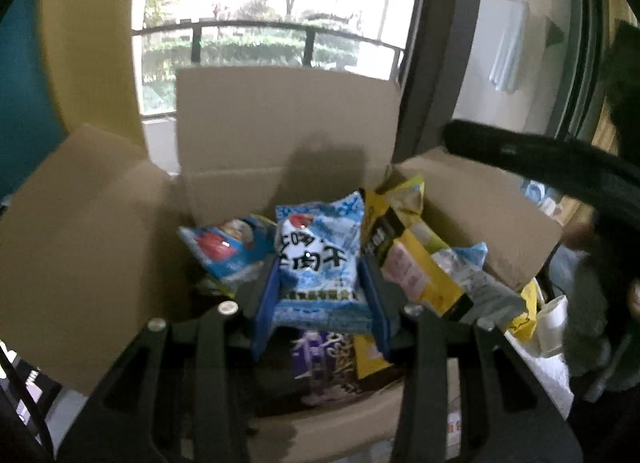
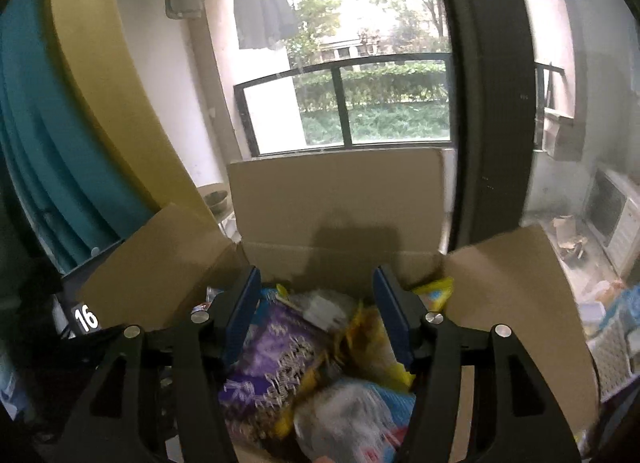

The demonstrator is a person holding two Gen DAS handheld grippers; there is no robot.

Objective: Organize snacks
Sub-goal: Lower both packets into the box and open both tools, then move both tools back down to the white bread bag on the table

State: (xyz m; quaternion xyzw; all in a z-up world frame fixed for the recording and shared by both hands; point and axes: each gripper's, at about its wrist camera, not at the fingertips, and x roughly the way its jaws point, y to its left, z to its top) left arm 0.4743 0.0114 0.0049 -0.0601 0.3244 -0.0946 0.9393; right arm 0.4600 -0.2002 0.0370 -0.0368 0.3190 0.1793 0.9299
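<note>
The light-blue snack packet [image 1: 318, 267] is clamped between the blue pads of the left gripper [image 1: 320, 283], held above the open cardboard box [image 1: 280, 119]; beneath it lie a purple bag [image 1: 324, 363], a second blue packet [image 1: 228, 249] and a yellow pouch [image 1: 416, 259]; the right gripper [image 2: 316, 317] hangs over the same box, jaws parted with nothing between them.
</note>
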